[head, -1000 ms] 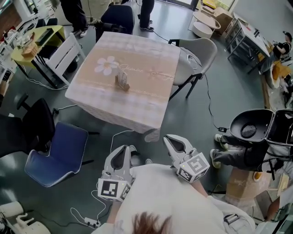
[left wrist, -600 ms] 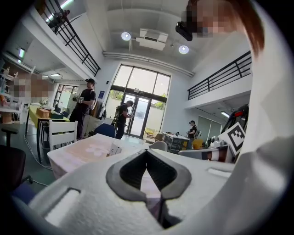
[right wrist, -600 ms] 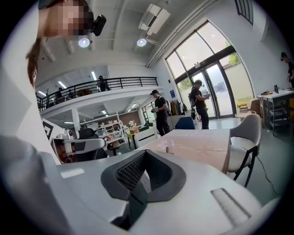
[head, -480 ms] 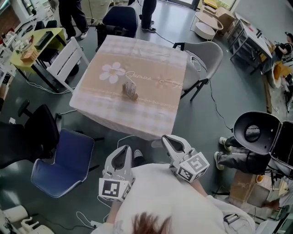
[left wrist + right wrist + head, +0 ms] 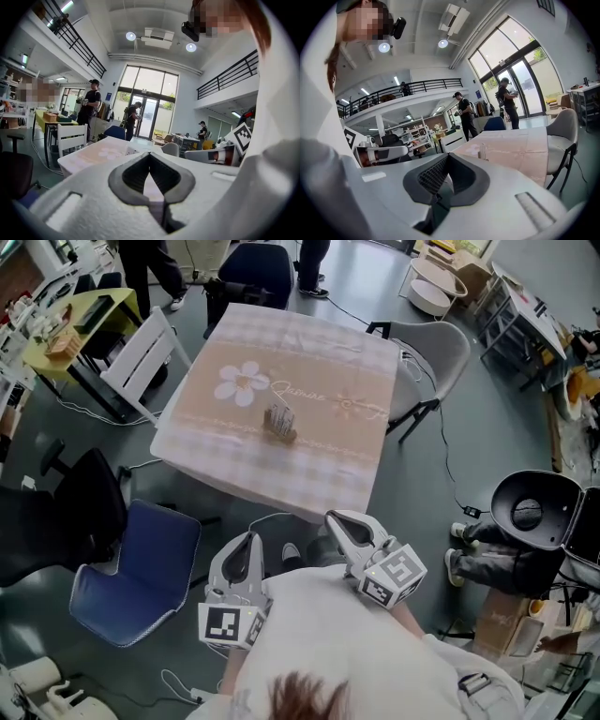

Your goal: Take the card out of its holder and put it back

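Both the left hand-held gripper (image 5: pixel 246 545) and the right hand-held gripper (image 5: pixel 337 521) are pressed together, empty, well short of the surface (image 5: pixel 309 470). Its middle carries the upright card holder (image 5: pixel 279 421); best to close in squarely, spreading jaws only once above that surface.

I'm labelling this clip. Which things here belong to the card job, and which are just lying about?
Part of the job: card holder on the table; left gripper and right gripper, both shut and empty.

Just lying about: blue chair; grey chair; white chair; yellow table.
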Tool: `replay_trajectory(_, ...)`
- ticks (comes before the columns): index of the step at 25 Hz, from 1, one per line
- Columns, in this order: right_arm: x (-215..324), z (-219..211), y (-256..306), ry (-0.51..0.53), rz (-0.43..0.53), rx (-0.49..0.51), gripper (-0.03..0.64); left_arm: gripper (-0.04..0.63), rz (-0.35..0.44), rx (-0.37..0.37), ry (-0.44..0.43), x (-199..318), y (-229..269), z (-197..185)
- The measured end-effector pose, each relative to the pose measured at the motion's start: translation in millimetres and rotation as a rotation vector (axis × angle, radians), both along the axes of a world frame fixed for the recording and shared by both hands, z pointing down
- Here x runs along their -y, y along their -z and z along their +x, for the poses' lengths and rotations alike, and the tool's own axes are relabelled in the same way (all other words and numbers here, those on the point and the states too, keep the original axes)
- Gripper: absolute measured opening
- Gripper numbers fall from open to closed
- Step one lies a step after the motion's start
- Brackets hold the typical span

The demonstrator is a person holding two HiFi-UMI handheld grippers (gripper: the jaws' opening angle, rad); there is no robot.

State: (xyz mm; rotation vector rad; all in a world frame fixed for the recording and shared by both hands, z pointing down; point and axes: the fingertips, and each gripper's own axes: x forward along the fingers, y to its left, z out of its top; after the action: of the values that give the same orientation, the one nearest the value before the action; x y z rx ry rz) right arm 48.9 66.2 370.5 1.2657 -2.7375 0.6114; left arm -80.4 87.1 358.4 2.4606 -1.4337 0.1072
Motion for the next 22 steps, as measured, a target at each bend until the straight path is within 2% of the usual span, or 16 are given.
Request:
replay_trajectory(9,19.2,8.9,-6.2,0.006,-0.022,0.007,-0.003,0.0,-0.027,-0.007,-0.006,19.3,-7.7,12.8)
replay_trajectory(14,51.0,24.2,5.8,0.01,-0.007,0.021,-0.003,0.0,-0.042,0.001,0.012,46.9,-5.1,26.2)
replay_trajectory(19,82.8,41.2,12.8,0.026,0.003,0.027,-0.003,0.0,-0.006,0.013,-0.021,70.1,7.6,55.5)
replay_trajectory(22,98.6,47.5,11.3,0.037,0.002,0.031,-0.003,0.0,-0.001,0.012,-0.001,81.2,8.0,60.4)
